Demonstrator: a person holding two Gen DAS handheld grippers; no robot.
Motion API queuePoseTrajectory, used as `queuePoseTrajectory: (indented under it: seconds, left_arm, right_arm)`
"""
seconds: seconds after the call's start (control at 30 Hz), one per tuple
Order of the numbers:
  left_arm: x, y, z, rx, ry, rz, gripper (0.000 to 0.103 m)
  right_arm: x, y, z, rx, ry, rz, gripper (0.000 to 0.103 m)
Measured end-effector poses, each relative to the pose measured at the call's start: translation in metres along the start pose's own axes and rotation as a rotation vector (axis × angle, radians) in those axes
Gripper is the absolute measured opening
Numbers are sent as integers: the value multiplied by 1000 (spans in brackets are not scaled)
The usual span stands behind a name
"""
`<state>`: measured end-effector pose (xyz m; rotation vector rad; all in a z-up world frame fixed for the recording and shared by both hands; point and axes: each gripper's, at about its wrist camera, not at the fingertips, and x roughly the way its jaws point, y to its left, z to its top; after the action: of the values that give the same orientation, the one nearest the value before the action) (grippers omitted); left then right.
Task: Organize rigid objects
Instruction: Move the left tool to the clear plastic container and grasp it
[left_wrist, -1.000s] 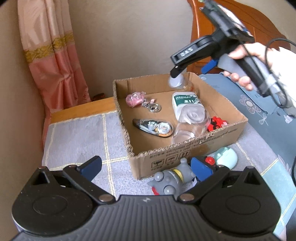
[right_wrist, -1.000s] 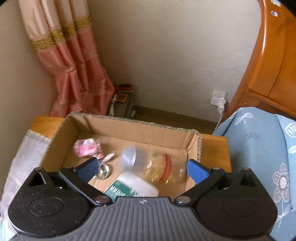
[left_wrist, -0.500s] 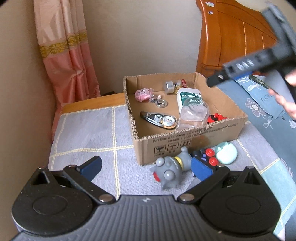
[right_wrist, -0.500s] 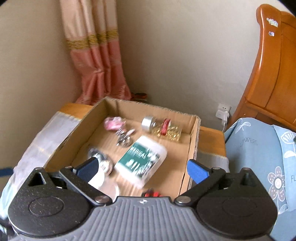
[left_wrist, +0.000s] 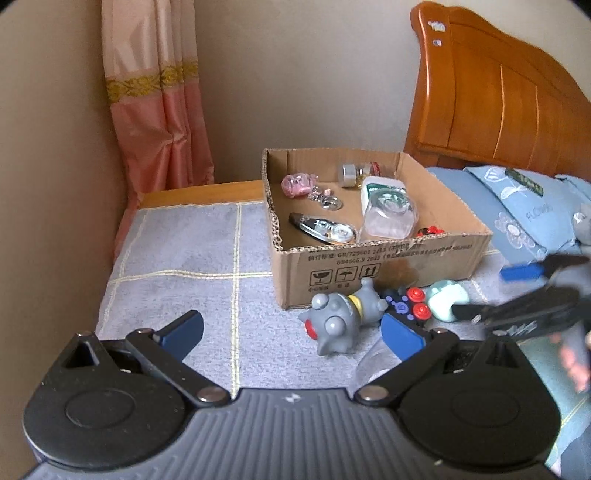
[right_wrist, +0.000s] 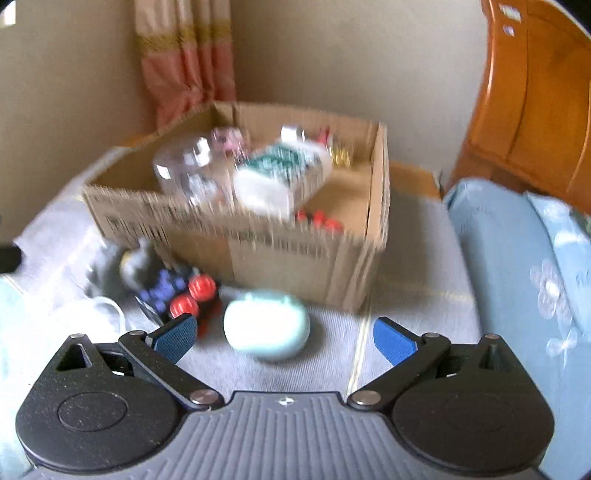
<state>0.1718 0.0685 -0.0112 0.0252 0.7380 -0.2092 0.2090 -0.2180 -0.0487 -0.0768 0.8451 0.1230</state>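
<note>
Now, with both tongs apart and empty, lower the right tongs squarely over the mint case near the box, then close gently.

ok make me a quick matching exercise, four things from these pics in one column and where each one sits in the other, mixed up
Things:
1. pink charm
2. grey toy
3. mint case
4. tape dispenser

Places:
A. on the cloth, just ahead of the right gripper's open jaws
B. in the box, back left corner
C. on the cloth, in front of the box, left of the red-buttoned toy
D. in the box, by the front wall

Pairs: 1-B, 2-C, 3-A, 4-D
</note>
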Motion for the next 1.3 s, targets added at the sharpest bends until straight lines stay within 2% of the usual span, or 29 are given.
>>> queuePoseTrajectory:
  seconds: [0.23, 0.3, 0.47, 0.63, 0.73, 0.93, 1.07, 1.17, 1.23, 1.3]
  left_arm:
    - [-1, -3, -7, 2, 1, -3, 102]
    - [-1, -4, -8, 1, 1, -15, 102]
    - [-2, -13, -13, 50, -10, -55, 102]
    - [1, -31, -22, 167, -10, -152, 102]
    - [11, -41, -29, 258, 22, -222, 102]
    - [36, -55, -41, 428, 92, -269, 102]
    - [50, -58, -44, 469, 119, -294, 100]
    - [57, -64, -45, 508, 124, -318, 96]
    - [61, -67, -46, 527, 123, -328, 88]
    - [66, -68, -46, 526, 132, -326, 87]
  right_arm:
    - [34, 8, -8, 15, 30, -42, 103]
    - [38, 3, -7, 47, 20, -30, 103]
    - [38, -8, -11, 13, -8, -1, 103]
    - [31, -21, -18, 21, -21, -5, 103]
    - [30, -24, -22, 24, -44, -8, 103]
    - [30, -22, -21, 29, -59, -15, 103]
    - [30, -23, -23, 29, -59, -15, 103]
    - [30, -22, -23, 27, -61, -14, 103]
    - [29, -23, -26, 27, -64, -13, 103]
    - [28, -22, -26, 26, -69, -13, 103]
